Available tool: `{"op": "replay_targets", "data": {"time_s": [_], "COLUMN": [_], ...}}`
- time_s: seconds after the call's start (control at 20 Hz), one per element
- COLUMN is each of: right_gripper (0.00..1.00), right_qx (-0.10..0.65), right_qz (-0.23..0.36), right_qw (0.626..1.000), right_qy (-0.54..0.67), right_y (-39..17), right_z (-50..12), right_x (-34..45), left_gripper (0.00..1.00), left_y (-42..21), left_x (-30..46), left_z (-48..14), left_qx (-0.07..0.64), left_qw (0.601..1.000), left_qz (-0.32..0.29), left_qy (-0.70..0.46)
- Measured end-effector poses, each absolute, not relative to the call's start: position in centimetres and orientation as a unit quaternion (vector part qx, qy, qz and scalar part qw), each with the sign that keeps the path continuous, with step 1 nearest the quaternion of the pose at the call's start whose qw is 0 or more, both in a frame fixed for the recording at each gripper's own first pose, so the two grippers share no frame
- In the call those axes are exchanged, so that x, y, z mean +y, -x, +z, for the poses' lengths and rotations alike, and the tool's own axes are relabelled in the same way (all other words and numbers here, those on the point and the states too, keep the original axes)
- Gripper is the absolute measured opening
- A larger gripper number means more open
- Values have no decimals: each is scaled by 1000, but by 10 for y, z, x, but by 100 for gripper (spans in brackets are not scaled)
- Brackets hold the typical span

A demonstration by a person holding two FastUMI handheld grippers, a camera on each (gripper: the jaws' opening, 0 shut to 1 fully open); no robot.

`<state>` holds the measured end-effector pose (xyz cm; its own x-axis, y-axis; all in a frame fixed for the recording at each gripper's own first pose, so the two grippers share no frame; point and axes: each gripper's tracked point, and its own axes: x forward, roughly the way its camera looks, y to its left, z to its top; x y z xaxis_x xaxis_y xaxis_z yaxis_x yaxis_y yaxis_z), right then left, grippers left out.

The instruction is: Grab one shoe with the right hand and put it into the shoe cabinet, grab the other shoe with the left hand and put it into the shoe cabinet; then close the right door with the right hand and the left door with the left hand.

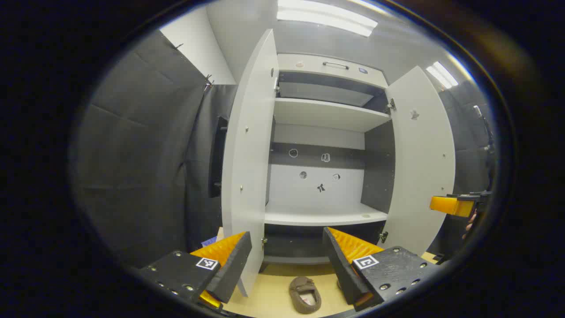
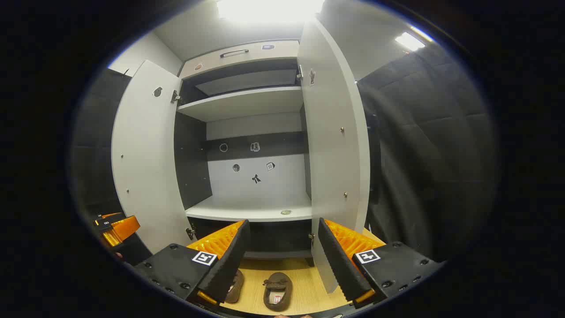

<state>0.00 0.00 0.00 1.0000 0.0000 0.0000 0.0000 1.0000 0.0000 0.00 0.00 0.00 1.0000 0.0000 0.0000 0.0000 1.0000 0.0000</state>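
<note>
In the left gripper view I hold the left gripper [image 1: 287,260] with its fingers apart and empty, facing the cabinet [image 1: 326,115], whose left door [image 1: 247,154] and right door [image 1: 419,163] both stand open. One shoe [image 1: 304,294] lies on the floor below

In the right gripper view the right gripper [image 2: 280,256] is spread wide too, nothing between its fingers. Both shoes rest on the floor before the cabinet: one shoe [image 2: 277,290] between the fingers in the picture, the other shoe [image 2: 235,287] partly hidden behind a finger
</note>
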Motion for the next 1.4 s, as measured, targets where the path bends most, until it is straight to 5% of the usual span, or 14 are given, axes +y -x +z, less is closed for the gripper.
{"op": "replay_targets", "data": {"time_s": [0.2,0.45,0.85,1.05,1.4], "right_gripper": [98,98,98,98,98], "right_qx": [1,20,49,83,187], "right_qz": [2,1,23,47,92], "right_qw": [1000,1000,998,995,978], "right_qy": [9,7,16,32,16], "right_y": [-5,-17,-22,-29,-39], "right_z": [1,-5,-27,-49,-125], "right_x": [5,5,18,32,63], "left_gripper": [88,97,94,88,94], "left_y": [-1,1,4,4,17], "left_x": [-4,-2,-9,-8,-2], "left_z": [-1,-9,-29,-33,-43], "left_qx": [2,7,35,36,44], "left_qw": [1000,1000,999,999,999], "left_qz": [-6,-6,-23,-21,-6], "left_qy": [3,-6,9,13,-5]}}
